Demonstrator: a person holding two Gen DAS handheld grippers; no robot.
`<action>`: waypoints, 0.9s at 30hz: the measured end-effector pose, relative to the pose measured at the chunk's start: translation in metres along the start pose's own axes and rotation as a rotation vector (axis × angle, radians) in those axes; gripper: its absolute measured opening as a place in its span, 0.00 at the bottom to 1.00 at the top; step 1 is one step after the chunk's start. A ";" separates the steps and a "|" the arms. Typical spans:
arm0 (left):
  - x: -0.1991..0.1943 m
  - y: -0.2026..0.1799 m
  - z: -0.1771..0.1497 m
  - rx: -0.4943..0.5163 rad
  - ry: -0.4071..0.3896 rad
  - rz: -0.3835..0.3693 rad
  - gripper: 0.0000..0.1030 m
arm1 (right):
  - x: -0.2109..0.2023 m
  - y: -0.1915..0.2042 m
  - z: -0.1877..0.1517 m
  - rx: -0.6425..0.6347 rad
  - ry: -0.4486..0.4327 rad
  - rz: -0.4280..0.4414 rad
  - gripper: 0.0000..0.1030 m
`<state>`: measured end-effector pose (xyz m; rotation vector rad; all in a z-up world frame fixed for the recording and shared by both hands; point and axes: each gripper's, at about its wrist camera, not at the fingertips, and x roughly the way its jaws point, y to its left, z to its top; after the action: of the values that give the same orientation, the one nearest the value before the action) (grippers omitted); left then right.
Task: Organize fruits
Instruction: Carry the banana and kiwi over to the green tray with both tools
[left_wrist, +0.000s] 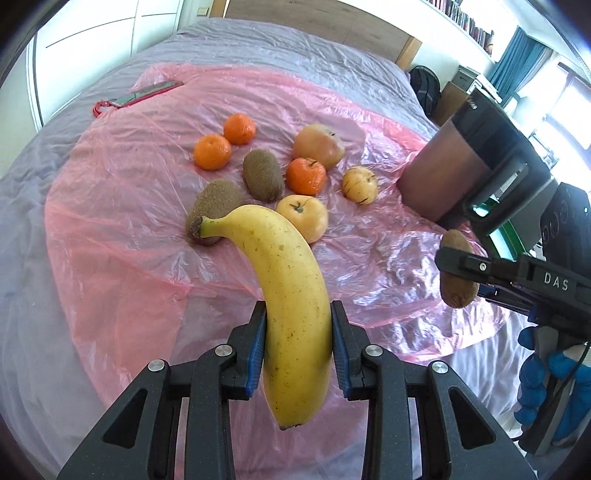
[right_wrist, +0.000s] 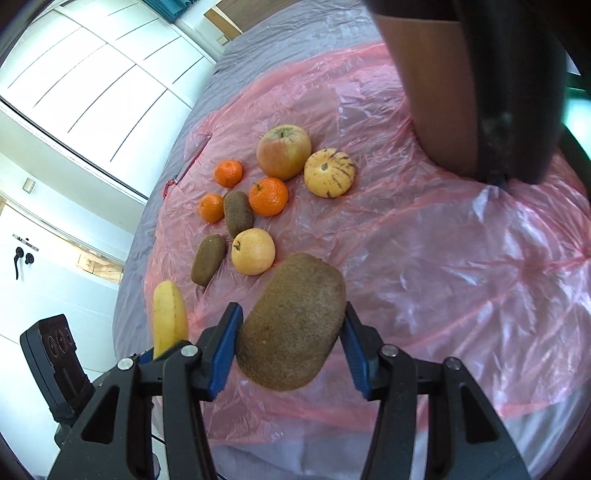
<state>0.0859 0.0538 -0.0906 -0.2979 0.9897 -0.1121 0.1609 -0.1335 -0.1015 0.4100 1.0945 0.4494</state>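
Fruits lie clustered on the pink plastic sheet (left_wrist: 129, 221) spread over the bed: three mandarins, among them one in the middle (left_wrist: 306, 176), two kiwis (left_wrist: 262, 180) side by side, a reddish apple (left_wrist: 318, 146), a striped yellow fruit (left_wrist: 359, 184) and a pale round fruit (left_wrist: 303, 218). My left gripper (left_wrist: 298, 345) is clenched on a banana (left_wrist: 288, 295), gripping it around its lower half, stem end pointing toward the pile. My right gripper (right_wrist: 291, 347) grasps a third kiwi (right_wrist: 293, 321) between its blue pads, lifted off the sheet. I see a dark brown container (left_wrist: 443, 170) at the sheet's right side, well apart from the pile.
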 end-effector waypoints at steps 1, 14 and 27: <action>-0.003 -0.003 -0.001 0.004 -0.002 -0.001 0.27 | -0.006 -0.003 -0.002 0.004 -0.006 0.000 0.35; -0.026 -0.104 -0.008 0.160 0.047 -0.206 0.27 | -0.085 -0.065 -0.024 0.072 -0.108 -0.020 0.34; 0.007 -0.269 -0.001 0.431 0.127 -0.396 0.27 | -0.184 -0.171 -0.027 0.142 -0.242 -0.158 0.34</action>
<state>0.0997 -0.2042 -0.0165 -0.0862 0.9945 -0.7019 0.0903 -0.3734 -0.0646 0.4855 0.9179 0.1768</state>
